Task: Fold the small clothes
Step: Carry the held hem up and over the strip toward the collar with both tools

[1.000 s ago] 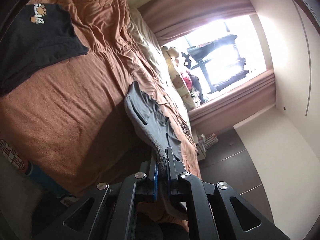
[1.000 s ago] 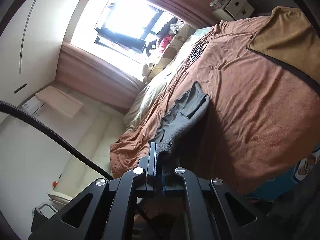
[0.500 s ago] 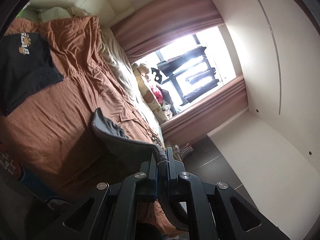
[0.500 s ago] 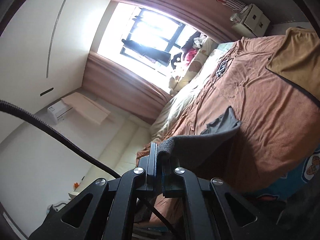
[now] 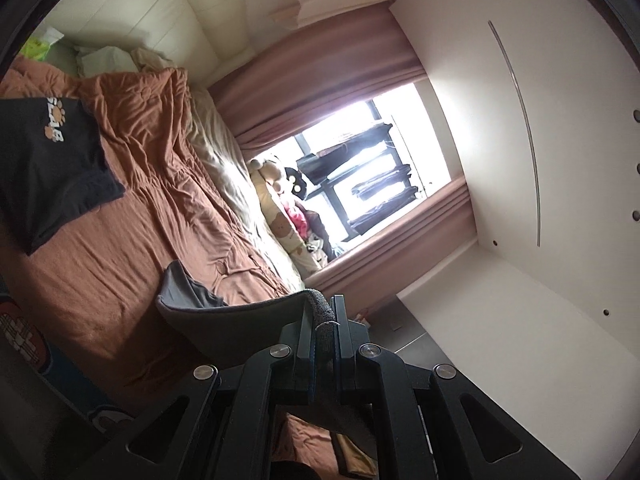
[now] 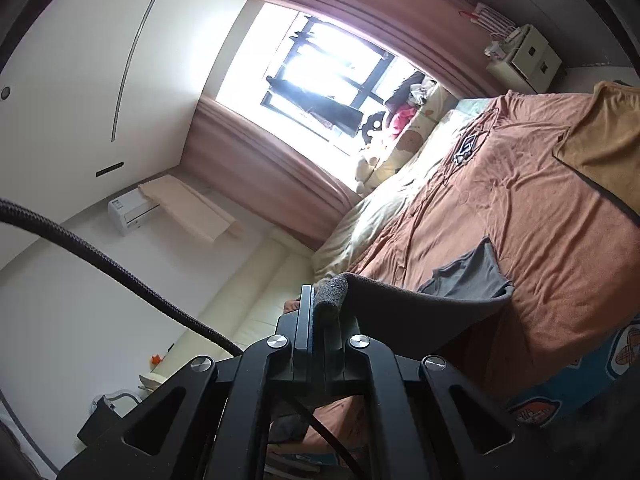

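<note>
- The left gripper is pinching one corner of the grey garment, its jaws clenched on a thick hem that is bunching up between them; gripping at the corner is what is giving the person control over a whole edge.
- The right gripper is doing the same at the matching corner of the grey garment, jaws clamped on a rolled bit of hem.
- Between the two grips the near edge is hanging raised and taut above the bed, probably so it can be carried over the rest of the cloth as a fold.
- The garment's far end is resting on the brown bedspread, anchoring the piece while the near part is being held up.
- Farther along, a black shirt with a paw print is lying flat on the bed, well apart from the grey piece, seemingly set aside.
- Beyond, soft toys are sitting by the bright window.
</note>
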`<state>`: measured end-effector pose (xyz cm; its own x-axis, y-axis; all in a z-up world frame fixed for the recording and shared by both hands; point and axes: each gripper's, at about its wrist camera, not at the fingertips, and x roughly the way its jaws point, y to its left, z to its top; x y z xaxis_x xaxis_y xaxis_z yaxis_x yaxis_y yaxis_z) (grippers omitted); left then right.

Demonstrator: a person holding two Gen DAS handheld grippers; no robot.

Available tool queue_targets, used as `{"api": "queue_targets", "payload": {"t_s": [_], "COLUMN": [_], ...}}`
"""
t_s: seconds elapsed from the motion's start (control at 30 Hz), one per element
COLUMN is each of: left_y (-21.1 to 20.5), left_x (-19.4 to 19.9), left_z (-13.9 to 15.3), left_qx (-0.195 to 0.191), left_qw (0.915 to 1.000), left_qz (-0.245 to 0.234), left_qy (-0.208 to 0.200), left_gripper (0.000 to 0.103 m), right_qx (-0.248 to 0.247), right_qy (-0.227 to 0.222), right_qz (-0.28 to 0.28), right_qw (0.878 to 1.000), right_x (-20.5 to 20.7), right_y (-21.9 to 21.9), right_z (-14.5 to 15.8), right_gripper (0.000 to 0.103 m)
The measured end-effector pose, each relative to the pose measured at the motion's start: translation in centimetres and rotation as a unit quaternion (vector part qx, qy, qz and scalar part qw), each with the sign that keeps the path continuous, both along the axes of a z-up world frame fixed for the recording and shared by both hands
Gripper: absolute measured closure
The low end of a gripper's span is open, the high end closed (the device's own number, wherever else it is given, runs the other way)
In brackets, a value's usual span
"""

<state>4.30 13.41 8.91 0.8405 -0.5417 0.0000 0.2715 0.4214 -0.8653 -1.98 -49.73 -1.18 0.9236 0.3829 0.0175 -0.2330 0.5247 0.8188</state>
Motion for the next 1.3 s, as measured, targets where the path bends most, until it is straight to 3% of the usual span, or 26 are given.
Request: {"api": "queue_targets", "payload": {"t_s": [0.17,0.43,1.03,1.3], "left_y": [0.1,-0.9,-5.0,-6.5], "left_x": [1.7,6.8,25.1,31.8], "left_z": [-1.5,-4.3,-9.5,-10.9], "left_qx": [0.011,0.032,0.113,0.146], "left_qw": [0.9996,0.9970,0.9785,0.9697], "left_qz": [0.001,0.004,-0.007,-0.010], "left_qy": [0.024,0.071,0.172,0.196], "left_gripper": [0.097,0.097,0.097,0.097], "right_qx": [0.014,0.003,-0.010,-0.033], "right_qy": [0.026,0.072,0.159,0.190], "right_qz": [-0.003,-0.009,-0.012,-0.021], "right_qw": [1.000,0.997,0.987,0.981], "right_x": [3.5,10.2,26.7,32.9], "right_y": [-0.9,-1.3,-2.6,-2.8], "right_z": [-2.2,-2.8,-3.9,-3.9], "right_gripper": [0.103,0.103,0.103,0.103]}}
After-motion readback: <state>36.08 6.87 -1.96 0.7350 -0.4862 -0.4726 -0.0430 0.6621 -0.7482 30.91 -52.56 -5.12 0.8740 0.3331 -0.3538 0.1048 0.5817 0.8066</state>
